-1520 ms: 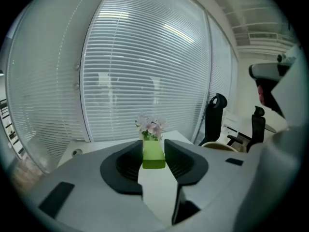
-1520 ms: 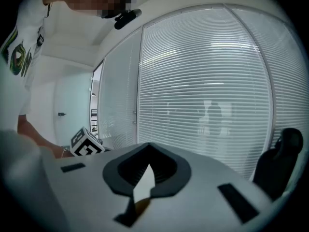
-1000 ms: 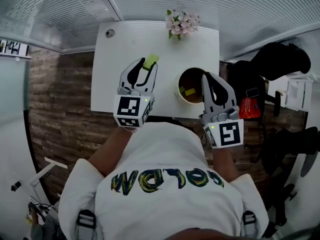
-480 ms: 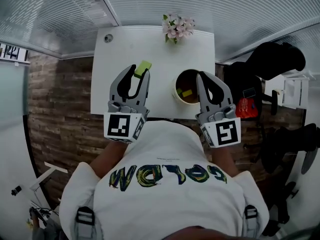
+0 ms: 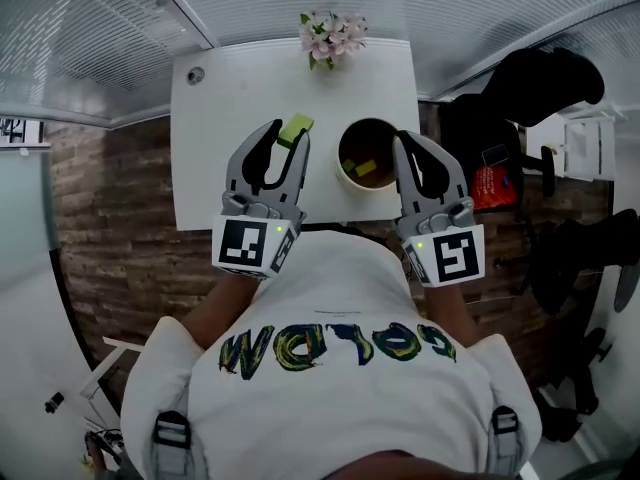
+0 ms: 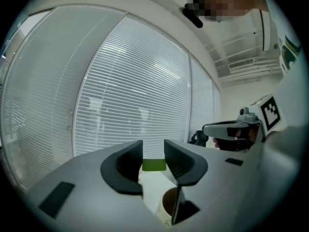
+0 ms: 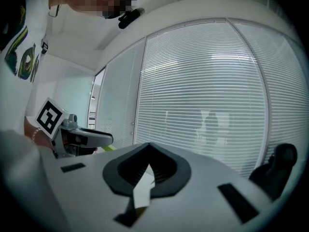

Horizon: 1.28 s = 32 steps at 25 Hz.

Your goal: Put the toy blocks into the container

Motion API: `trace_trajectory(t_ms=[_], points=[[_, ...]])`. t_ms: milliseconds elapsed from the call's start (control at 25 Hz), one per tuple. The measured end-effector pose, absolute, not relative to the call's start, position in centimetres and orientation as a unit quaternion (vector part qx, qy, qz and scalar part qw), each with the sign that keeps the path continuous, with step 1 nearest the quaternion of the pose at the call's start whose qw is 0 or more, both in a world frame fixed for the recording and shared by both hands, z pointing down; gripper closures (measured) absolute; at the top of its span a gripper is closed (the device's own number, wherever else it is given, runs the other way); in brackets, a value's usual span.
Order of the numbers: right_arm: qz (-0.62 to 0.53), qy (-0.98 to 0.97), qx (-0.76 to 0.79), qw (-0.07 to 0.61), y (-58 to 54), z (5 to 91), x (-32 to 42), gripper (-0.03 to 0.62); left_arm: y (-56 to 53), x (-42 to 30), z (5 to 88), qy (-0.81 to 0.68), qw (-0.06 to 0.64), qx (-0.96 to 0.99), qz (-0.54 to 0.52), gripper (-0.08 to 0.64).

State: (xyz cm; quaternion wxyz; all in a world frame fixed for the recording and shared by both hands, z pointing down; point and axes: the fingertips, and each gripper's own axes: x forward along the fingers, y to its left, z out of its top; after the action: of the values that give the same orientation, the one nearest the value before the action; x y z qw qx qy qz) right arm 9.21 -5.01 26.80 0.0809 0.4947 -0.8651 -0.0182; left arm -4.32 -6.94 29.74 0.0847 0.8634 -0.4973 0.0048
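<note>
My left gripper (image 5: 288, 134) is shut on a light green block (image 5: 297, 127) and holds it in the air above the white table (image 5: 210, 158), left of the container. In the left gripper view the green block (image 6: 154, 165) sits pinched between the dark pads (image 6: 126, 164) of the left gripper (image 6: 153, 156). The round tan container (image 5: 350, 176) stands at the table's front right with a yellow-green block (image 5: 366, 168) inside. My right gripper (image 5: 401, 145) is shut and empty at the container's right rim; the right gripper (image 7: 147, 154) shows its jaws closed together.
A vase of pink flowers (image 5: 330, 36) stands at the table's far edge, and a small round object (image 5: 196, 74) at its far left corner. A black chair (image 5: 545, 88) and a red item (image 5: 492, 188) are to the right of the table. Window blinds (image 6: 135, 91) lie ahead.
My left gripper has lifted with the green block still in its jaws. The right gripper has stayed beside the container.
</note>
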Motion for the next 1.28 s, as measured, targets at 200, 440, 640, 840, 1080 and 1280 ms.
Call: trace_trajectory(t_ms=[200,440,640,840,1080,1280], points=[[-0.010,-0.844,0.529,0.086,-4.2,27.0,12.1,0.586,-7.1,-0.5,29.9,-0.453,0.088,0.887,0.008,0.414],[-0.007,-0.817,0.570,0.089,-2.7,27.0,15.9,0.586,-6.6,4.0,29.9,-0.402,0.090,0.911,0.007,0.414],[-0.004,-0.802,0.591,0.088,-2.2,27.3,17.8,0.586,-6.6,5.5,30.3,-0.386,0.095,0.917,0.008,0.414],[0.000,-0.803,0.590,0.087,-2.3,27.6,17.7,0.585,-6.5,6.5,31.4,-0.374,0.098,0.922,0.021,0.414],[0.002,-0.804,0.587,0.089,-2.4,28.0,17.7,0.586,-6.7,8.6,34.8,-0.356,0.105,0.927,0.052,0.414],[0.004,-0.805,0.586,0.087,-2.5,28.1,17.7,0.586,-7.2,10.7,39.3,-0.334,0.104,0.932,0.091,0.414]])
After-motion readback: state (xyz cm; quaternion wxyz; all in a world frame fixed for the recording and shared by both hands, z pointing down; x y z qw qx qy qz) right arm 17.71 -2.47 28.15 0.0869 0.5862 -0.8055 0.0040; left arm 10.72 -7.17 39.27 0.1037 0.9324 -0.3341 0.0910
